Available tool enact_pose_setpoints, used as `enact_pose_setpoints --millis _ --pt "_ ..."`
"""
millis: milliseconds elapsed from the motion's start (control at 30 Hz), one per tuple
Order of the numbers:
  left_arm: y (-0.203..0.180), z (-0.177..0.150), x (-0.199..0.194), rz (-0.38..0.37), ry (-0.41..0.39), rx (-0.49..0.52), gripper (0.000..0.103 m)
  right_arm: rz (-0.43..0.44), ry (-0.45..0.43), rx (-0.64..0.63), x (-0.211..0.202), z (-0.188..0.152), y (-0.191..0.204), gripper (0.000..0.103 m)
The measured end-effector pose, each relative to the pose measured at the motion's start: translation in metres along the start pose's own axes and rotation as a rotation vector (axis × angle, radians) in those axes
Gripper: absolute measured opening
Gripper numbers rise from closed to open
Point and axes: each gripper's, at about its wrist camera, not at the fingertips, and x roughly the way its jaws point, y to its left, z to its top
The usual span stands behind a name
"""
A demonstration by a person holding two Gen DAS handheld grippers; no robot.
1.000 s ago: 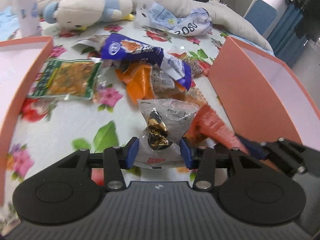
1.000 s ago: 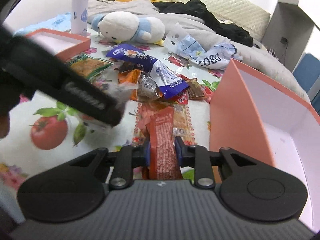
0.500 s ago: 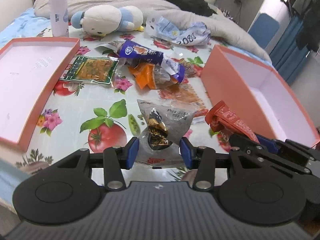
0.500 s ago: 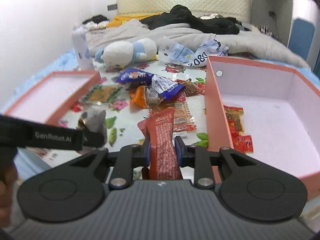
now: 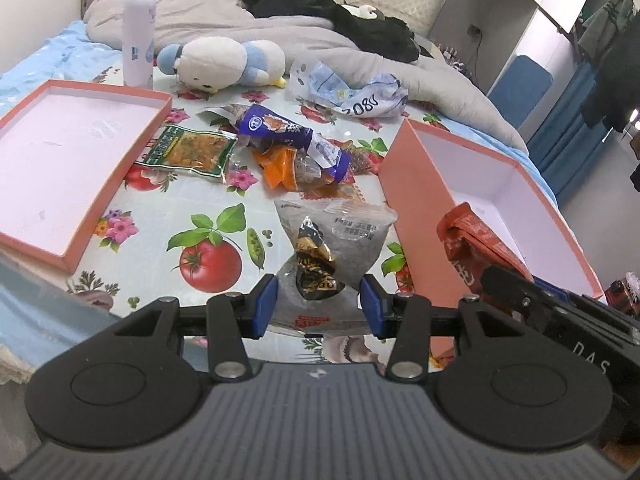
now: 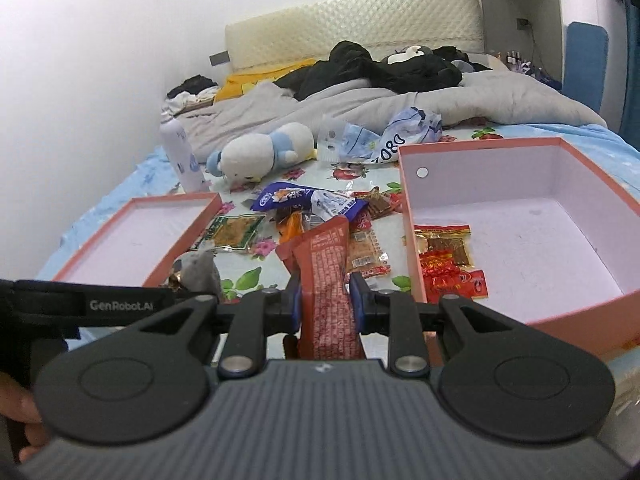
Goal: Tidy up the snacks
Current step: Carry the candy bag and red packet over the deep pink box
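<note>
Here, the left gripper [image 5: 319,304] is holding a grey clear packet [image 5: 340,240] between its blue pads; the lower end of the packet is going behind the gripper body, so this part is hidden. The packet is standing with its long axis away from the gripper, toward the far side, and a dark gold wrapped piece is showing inside it (the print is too small to read). The right gripper [image 6: 325,304] is closed tight on a red snack pack [image 6: 326,276]. This pack is pointing up and slightly to the right, and its near end is disappearing under the gripper. In the left view the same red pack [image 5: 476,244] is hanging over the near left wall of the deep pink box [image 5: 416,184].

Inside this box [image 6: 560,236], at the near left corner, two red and gold packets [image 6: 446,260] are lying flat. The loose snack pile [image 5: 296,152] is lying on the flowered cloth [image 5: 168,208] between the box and the shallow pink lid [image 5: 60,152] on the left. At the lower left of the right view, part of a hand [image 6: 20,412] is cut off by the frame edge.
</note>
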Motion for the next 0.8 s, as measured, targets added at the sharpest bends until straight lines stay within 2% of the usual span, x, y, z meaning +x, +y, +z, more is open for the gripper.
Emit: enact_pose_setpoints --millis 200,533,800 --pt "-0.007 -0.006 -0.019 -0.004 -0.019 -0.008 0.051 -0.009 -0.004 -0.012 -0.016 -0.004 -0.001 0.028" --pt "-0.033 -0.009 -0.039 -0.1 -0.041 0.031 0.051 -0.075 -0.042 -0.033 -0.046 -0.012 -0.008 0.028" --pt "-0.062 -0.016 -0.03 -0.198 0.004 0.059 0.051 -0.134 -0.065 0.015 -0.066 -0.015 -0.032 0.028"
